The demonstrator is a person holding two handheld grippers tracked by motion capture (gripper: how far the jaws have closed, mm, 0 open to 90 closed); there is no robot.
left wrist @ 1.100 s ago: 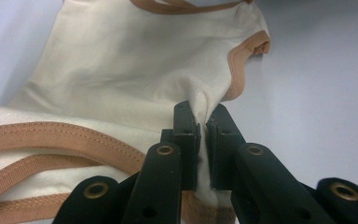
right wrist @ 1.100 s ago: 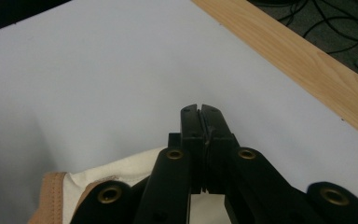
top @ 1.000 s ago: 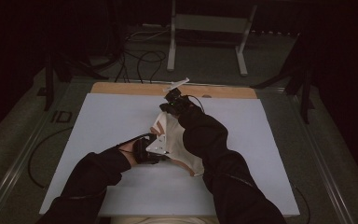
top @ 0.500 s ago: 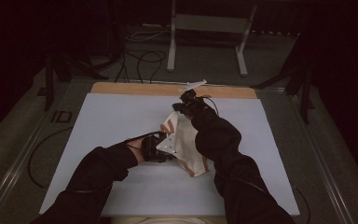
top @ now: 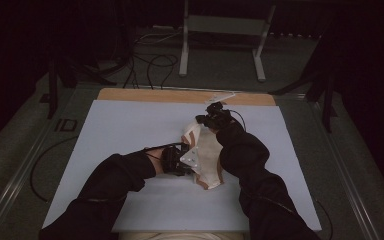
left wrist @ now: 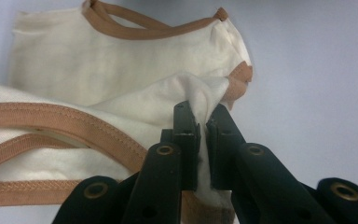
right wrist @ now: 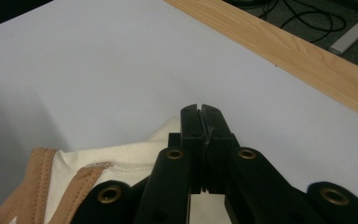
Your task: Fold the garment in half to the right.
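A cream garment with tan trim lies bunched near the middle of the pale board. My left gripper comes in from the left at the garment's near end. In the left gripper view it is shut on a pinched fold of the cream cloth beside a tan edge. My right gripper is at the garment's far end. In the right gripper view its jaws are pressed together with the garment running under and between them. Dark sleeves cover both forearms.
A wooden strip borders the board's far edge and crosses the right gripper view. Beyond the table, cables lie on the dark floor by a metal stand. Bare board lies left, right and in front of the garment.
My right gripper has moved to the right along the far side, drawing the garment's far end with it. My left gripper has shifted right as well, still holding its fold.
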